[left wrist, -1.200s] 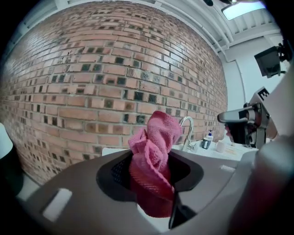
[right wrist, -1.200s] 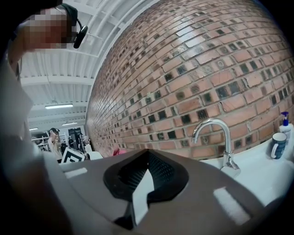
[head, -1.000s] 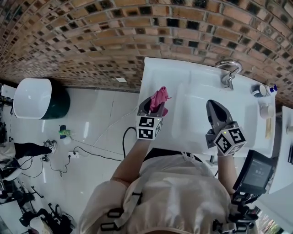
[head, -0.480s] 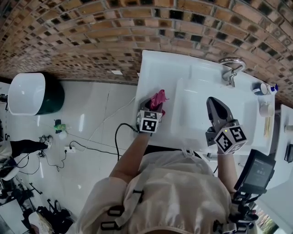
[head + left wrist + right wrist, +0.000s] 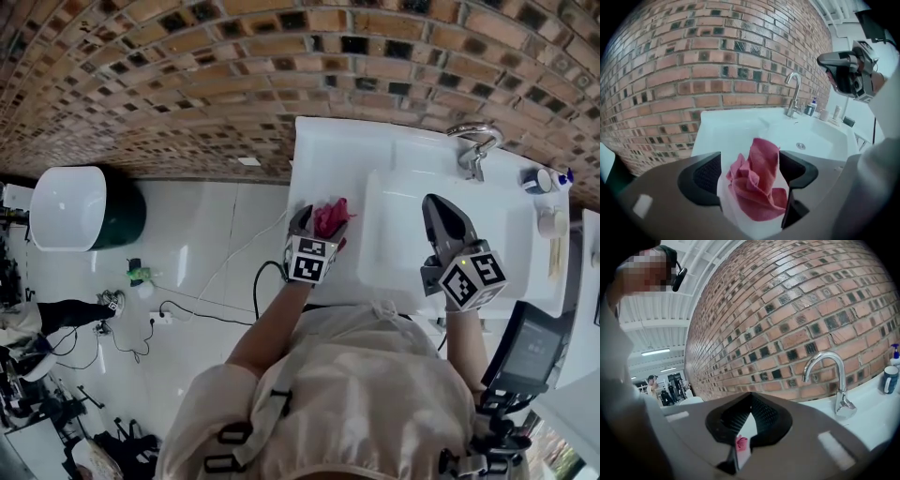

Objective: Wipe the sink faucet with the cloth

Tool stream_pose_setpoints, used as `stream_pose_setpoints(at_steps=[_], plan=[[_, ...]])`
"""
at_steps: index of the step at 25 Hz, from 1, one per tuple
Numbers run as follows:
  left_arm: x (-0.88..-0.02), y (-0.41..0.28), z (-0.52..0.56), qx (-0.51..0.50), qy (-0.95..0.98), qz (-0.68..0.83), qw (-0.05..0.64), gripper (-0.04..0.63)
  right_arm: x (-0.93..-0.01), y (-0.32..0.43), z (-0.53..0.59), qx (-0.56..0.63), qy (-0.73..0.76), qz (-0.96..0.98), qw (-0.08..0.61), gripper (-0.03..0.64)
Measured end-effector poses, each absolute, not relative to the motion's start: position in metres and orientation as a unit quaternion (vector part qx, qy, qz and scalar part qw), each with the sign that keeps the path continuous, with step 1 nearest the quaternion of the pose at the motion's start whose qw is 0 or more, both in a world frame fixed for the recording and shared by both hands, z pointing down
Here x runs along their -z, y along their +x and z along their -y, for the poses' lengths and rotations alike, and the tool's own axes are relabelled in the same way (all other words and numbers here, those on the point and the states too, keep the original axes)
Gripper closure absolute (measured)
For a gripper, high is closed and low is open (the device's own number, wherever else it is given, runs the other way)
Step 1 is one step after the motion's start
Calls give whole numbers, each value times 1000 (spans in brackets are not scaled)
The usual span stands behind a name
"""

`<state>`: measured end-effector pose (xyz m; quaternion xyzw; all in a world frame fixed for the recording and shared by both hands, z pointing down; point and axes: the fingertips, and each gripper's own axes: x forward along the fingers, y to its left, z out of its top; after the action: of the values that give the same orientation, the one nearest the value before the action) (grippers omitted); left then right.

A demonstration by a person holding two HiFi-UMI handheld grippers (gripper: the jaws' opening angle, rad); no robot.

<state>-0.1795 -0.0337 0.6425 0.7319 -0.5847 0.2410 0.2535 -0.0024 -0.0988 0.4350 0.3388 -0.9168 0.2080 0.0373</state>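
A crumpled pink cloth [image 5: 330, 217] [image 5: 757, 183] lies on the white counter to the left of the sink basin [image 5: 394, 267]. My left gripper [image 5: 320, 223] [image 5: 751, 161] stands over it. Its jaws have just been opening, and the cloth sits loose between the spread pads. The chrome faucet [image 5: 472, 145] [image 5: 793, 91] [image 5: 834, 380] rises at the back of the basin against the brick wall. My right gripper [image 5: 437, 208] [image 5: 751, 397] hovers over the basin's right half with its tips together and nothing in them.
A cup [image 5: 547, 223] [image 5: 890, 378] and a small bottle [image 5: 561, 178] stand on the counter right of the faucet. A brick wall [image 5: 234, 75] backs the sink. A white round tub [image 5: 70, 202] and cables [image 5: 187, 309] are on the floor at left.
The left gripper has sunk to the counter with the cloth and its jaws have spread, letting the cloth go. The right gripper has stayed where it was.
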Motion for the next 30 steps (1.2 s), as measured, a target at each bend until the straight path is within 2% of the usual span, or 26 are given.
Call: stream_pose_setpoints(at_steps=[4, 12, 13, 17, 21, 30], plan=[[-581, -176, 55, -180, 757, 594, 204, 232, -422, -7, 101, -201, 339, 919, 23, 626], [-416, -141, 98, -33, 810, 584, 31, 240, -395, -9, 103, -151, 337, 929, 24, 627], [-399, -137, 100, -26, 815, 579, 12, 262, -392, -7, 104, -144, 338, 930, 25, 627], [-356, -124, 101, -6, 823, 568, -23, 473, -381, -2, 105, -123, 337, 933, 25, 627], [-342, -113, 102, -4, 831, 556, -28, 588, -371, 1, 104, -95, 333, 938, 28, 627], [-356, -107, 107, -26, 831, 556, -4, 592, -363, -2, 104, -79, 318, 945, 19, 627]])
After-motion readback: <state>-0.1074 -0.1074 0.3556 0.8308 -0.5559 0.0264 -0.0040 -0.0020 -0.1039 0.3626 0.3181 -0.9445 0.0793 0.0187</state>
